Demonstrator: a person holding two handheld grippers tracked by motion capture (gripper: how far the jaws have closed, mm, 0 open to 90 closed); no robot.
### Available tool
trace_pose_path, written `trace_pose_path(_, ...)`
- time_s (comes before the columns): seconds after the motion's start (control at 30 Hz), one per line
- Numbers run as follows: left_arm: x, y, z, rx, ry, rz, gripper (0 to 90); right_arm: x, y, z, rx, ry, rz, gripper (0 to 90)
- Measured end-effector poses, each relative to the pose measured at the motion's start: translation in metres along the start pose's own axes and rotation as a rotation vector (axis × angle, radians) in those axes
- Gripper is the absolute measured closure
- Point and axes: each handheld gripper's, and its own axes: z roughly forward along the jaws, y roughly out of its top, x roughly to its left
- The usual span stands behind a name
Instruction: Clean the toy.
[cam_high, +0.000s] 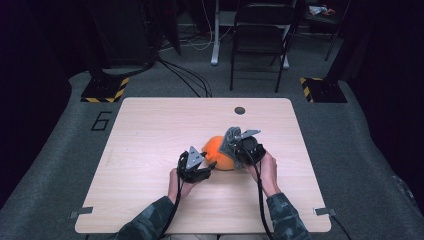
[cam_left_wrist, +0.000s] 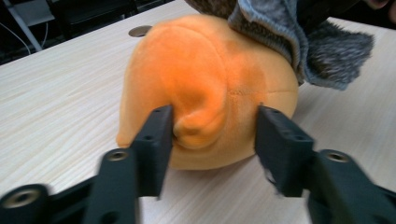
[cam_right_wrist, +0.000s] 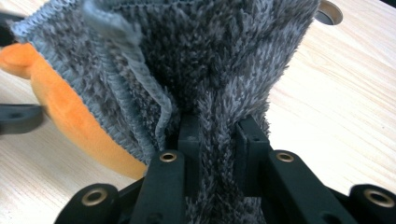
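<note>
An orange plush toy (cam_high: 219, 151) lies near the middle of the wooden table (cam_high: 150, 130), with a grey fuzzy cloth (cam_high: 231, 139) draped over its right side. In the left gripper view, my left gripper (cam_left_wrist: 212, 126) stands open around a small bump of the orange plush (cam_left_wrist: 205, 70). One jaw touches the bump and the other is clear of it. My right gripper (cam_right_wrist: 218, 130) is shut on a bunched fold of the grey cloth (cam_right_wrist: 201, 56), which hangs over the plush (cam_right_wrist: 70, 116). In the high view the left gripper (cam_high: 210, 167) is at the toy's near left and the right gripper (cam_high: 240, 150) at its right.
A round cable hole (cam_high: 240, 110) sits in the table near its far edge. Beyond the table stand a black chair (cam_high: 260, 35) and stands with yellow-black bases (cam_high: 105, 90), with cables on the grey floor. Bare tabletop lies to the left and right of the toy.
</note>
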Motion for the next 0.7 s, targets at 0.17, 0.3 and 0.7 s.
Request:
trace_pose_path(0.17,0.000,0.002,-0.001,-0.003,0.009,-0.018,75.4,-0.002,0.000,-0.002,-0.009,0.005,0.012,75.3)
trace_pose_path(0.3,0.002,0.014,-0.011,-0.015,-0.025,-0.085,78.4,-0.002,0.010,-0.023,-0.033,0.004,0.019,75.4)
trace_pose_path(0.7,0.002,0.017,-0.013,-0.009,-0.073,-0.145,77.8,0.032,0.015,-0.024,-0.043,0.005,-0.080,75.3)
